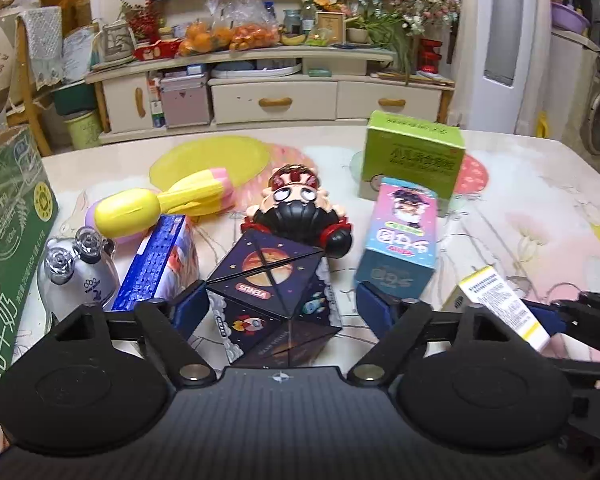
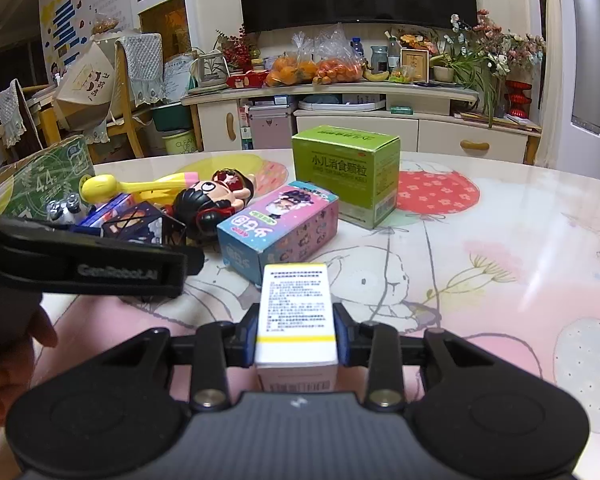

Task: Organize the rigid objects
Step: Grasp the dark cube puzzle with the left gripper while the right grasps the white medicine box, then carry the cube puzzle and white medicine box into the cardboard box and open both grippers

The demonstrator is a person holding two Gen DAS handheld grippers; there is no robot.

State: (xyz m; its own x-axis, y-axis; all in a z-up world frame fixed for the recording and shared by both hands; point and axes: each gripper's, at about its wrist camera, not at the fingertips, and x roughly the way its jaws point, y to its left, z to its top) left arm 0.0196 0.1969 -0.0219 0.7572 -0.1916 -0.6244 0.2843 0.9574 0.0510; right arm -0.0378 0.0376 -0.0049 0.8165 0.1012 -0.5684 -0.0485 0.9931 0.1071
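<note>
My left gripper is open, its blue pads either side of a dark space-print cube on the table, not touching it. My right gripper is shut on a small white box with a yellow stripe; that box shows at the right of the left wrist view. A pink and blue toy box, a green medicine box, a cartoon figurine, a yellow rocket toy, a blue box and a silver panda figure crowd the table.
A green milk carton stands at the table's left edge. The floral tablecloth lies bare to the right of the boxes. A TV cabinet with bags of oranges stands beyond the table. The left gripper's body crosses the right wrist view.
</note>
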